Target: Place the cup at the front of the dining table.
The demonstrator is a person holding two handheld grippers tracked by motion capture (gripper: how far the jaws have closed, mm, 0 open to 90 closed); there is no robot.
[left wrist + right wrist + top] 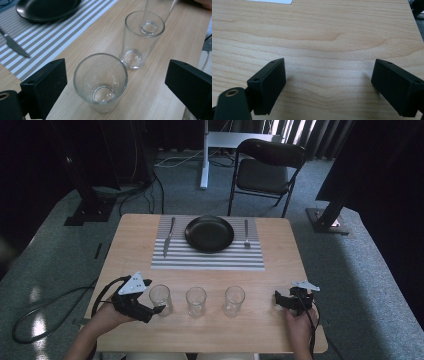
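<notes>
A clear empty glass (100,82) stands upright near the front left of a pale wooden table (280,250), between the wide-open fingers of the left gripper (159,309), which do not touch it. 2 more glasses (196,301) stand in a row to its right, and the right gripper (276,299) rests with fingers spread over bare wood. Farther back lie a striped placemat (207,259) with a black plate (209,233), then grey carpet (370,285) and a folding chair (267,167).
</notes>
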